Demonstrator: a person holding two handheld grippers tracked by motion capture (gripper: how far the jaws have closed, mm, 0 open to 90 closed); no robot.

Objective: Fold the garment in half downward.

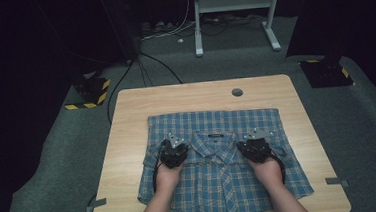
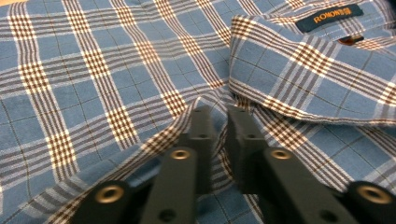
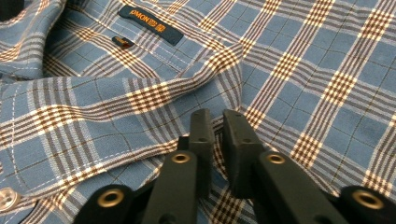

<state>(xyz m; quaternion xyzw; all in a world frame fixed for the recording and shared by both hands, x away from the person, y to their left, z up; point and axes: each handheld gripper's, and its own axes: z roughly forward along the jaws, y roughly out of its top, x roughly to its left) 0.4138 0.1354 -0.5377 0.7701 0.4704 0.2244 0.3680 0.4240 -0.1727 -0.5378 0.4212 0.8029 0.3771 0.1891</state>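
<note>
Grey carpet (image 1: 357,124), white frame (image 1: 234,12) (dark room)

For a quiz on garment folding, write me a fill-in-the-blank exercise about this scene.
1. The plaid shirt lies on a ____ table.
2. Each claw, left claw and right claw, has pinched a fold of ____ between its jaws.
3. The two claws sit on either side of the shirt's ____.
4. The neck label carries ____ lettering.

Missing words: wooden; fabric; collar; orange

One camera looks down and forward on my table (image 1: 127,120) from above. Two more ride my grippers, close over the plaid shirt (image 2: 93,70), both sharing its collar label (image 3: 150,24).
</note>
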